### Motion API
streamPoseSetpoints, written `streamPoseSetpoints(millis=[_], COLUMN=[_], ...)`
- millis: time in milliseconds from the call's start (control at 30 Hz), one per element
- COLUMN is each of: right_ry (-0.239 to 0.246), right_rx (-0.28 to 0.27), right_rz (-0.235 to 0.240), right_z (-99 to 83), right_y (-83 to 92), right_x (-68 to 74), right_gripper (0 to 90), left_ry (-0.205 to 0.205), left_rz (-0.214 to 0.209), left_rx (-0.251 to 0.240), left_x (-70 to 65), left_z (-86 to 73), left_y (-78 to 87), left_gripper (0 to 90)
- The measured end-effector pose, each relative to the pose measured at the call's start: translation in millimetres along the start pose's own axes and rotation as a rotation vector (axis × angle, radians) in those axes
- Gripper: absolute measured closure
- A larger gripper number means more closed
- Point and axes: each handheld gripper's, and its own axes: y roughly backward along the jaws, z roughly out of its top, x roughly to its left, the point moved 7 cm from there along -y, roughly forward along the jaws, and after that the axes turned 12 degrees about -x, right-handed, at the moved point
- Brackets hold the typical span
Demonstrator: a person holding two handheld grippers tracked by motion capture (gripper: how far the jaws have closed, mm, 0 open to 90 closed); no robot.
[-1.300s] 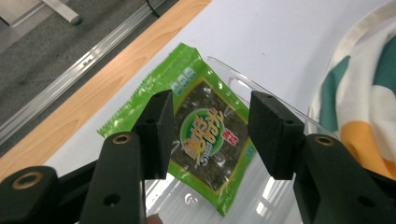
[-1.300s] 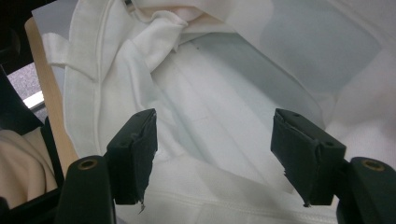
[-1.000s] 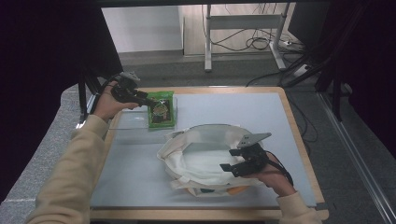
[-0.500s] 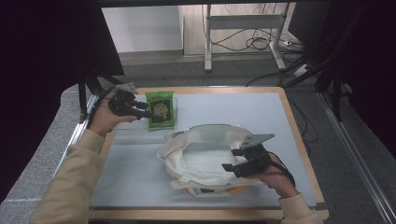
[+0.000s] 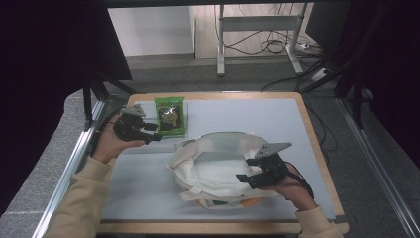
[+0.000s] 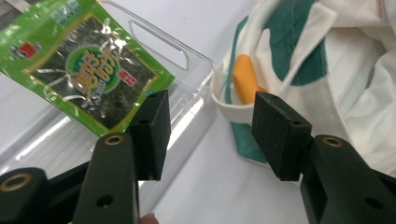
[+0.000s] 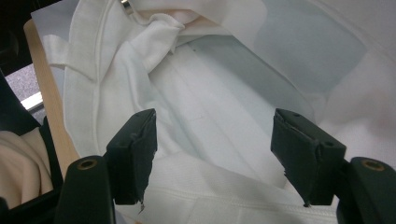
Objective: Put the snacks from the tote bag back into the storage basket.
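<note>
A green seaweed snack packet (image 5: 171,115) lies on a clear plastic tray (image 6: 189,100) at the table's back left. My left gripper (image 5: 154,134) hovers at the packet's near left corner, level with the tray's edge. Its jaws have just been opening and nothing is between them; in the left gripper view (image 6: 210,116) the packet (image 6: 86,70) lies beyond the left jaw. A white tote bag (image 5: 213,171) with green and orange print (image 6: 247,74) lies open mid-table. My right gripper (image 5: 246,169) stands open over the bag's right rim, looking into its pale inside (image 7: 219,93).
The table's wooden rim (image 5: 317,144) frames a light blue mat (image 5: 143,188). The bag's strap (image 7: 58,60) trails toward the near edge. A metal rail (image 5: 74,158) runs along the table's left side. Cables (image 5: 262,47) and a table frame stand on the floor behind.
My left gripper has come from the table's back left corner toward the person, along the packet's left side, and sunk a little. The right gripper and the bag have kept still.
</note>
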Motion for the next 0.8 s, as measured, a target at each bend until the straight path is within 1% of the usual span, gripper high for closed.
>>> streamPoseSetpoints(millis=[67, 100, 167, 333, 433, 633, 800], right_ry=[0.001, -0.001, -0.002, -0.008, -0.013, -0.015, -0.018], right_rx=[-0.001, -0.003, -0.006, -0.011, -0.014, -0.024, -0.023], right_rz=[-0.003, -0.004, -0.007, -0.017, -0.024, -0.032, -0.037], right_z=[0.1, 0.4, 0.8, 0.2, -0.2, 0.3, -0.1], right_y=[0.7, 1.0, 1.9, 4.4, 6.3, 9.9, 10.0], right_x=[-0.2, -0.2, -1.2, -4.8, -6.2, -8.1, -8.6], right_gripper=[31.5, 31.6, 31.6, 31.6, 31.6, 31.6, 31.5], left_ry=[0.003, 0.000, 0.009, 0.011, 0.025, 0.030, 0.061], left_rz=[0.005, 0.001, -0.005, -0.005, -0.011, -0.025, -0.032], left_rx=[-0.005, -0.003, -0.013, -0.020, -0.034, -0.051, -0.068], left_x=[-5.0, -7.2, -12.9, -23.1, -29.5, -38.8, -40.6], left_z=[-4.9, -7.3, -11.6, -23.9, -30.2, -39.7, -49.8], left_y=[0.3, 1.3, 2.4, 5.6, 8.3, 10.9, 9.8], left_gripper=[46.8, 46.7, 46.7, 46.0, 45.7, 45.4, 45.3])
